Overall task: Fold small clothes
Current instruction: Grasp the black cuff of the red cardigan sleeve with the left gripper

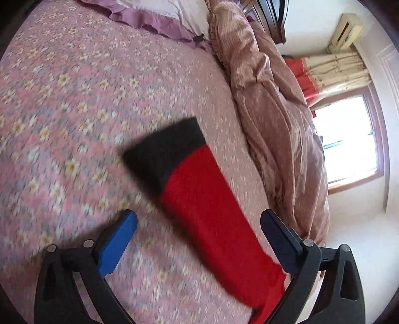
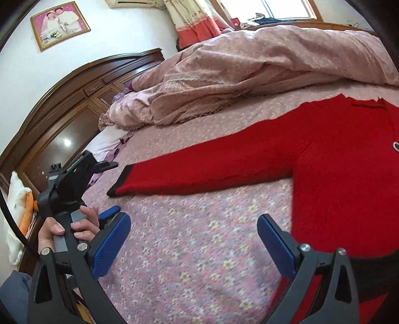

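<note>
Gaping fingers [image 1: 124, 239] over red sweater [image 2: 336, 174]

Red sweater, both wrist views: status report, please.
Left tongs open, over the black-cuffed sleeve. Right tongs open, empty. Red sweater spread flat on the bedspread, unfolded. Bunched duvet behind, apart.

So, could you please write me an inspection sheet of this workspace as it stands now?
Surface: floral bedspread, flat.
Job's things: red sweater spread out, sleeve extended, black cuff.
Clutter: bunched quilt, pillow.
Grippers: left gripper open, straddling the sleeve; right gripper open over the bedspread, beside the sweater.
Cables: black cable at the left edge of the right view.
Surroundings: headboard, framed photo, curtain, window.
</note>
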A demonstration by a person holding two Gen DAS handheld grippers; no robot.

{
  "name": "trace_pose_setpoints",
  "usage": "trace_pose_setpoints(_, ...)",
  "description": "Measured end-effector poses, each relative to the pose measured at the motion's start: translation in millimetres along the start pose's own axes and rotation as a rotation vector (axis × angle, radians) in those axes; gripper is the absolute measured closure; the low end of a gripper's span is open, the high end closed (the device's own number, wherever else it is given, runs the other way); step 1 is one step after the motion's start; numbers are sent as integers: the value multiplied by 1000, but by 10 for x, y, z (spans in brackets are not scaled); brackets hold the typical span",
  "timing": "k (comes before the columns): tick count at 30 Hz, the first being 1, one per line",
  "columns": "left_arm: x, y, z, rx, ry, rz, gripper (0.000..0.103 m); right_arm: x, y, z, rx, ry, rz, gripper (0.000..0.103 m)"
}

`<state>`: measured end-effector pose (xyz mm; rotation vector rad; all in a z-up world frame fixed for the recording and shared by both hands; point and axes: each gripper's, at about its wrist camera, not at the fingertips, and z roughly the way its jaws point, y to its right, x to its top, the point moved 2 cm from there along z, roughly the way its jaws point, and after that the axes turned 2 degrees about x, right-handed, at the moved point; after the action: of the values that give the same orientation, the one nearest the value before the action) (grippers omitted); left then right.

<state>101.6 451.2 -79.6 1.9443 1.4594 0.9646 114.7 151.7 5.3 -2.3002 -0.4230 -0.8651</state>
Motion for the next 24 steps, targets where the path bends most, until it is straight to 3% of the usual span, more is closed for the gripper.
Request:
trace_pose_setpoints(6,289,52,176,-18,73,-22,12,100,86,-52,-6,-2,-12,0)
trace_pose_setpoints(7,330,52,197,2,81,-18,42,108,104,-71,-7,-3,-19,0)
trace_pose_setpoints(8,328,24,207,28,67,-17,92,109,134,-103,-12,-3,-23,0)
trace_pose_setpoints(9,335,-11,253,42,40,-26,101,99,180,-155,-22,-1,-22,0)
trace_pose_setpoints(12,327,-16,257,3,68,-77,101,82,370,-369,-24,16,8,0)
trace_pose_setpoints(14,296,150,208,-12,85,-39,101,103,568,-555,-36,20,24,0)
trace_pose_setpoints(20,-86,1235,6,-97,134,215,101,300,1344,-1259,-169,95,32,0)
trace_pose_setpoints(24,-701,2069,-27,-173,107,395,101,504,1946,-1670,-215,98,81,0)
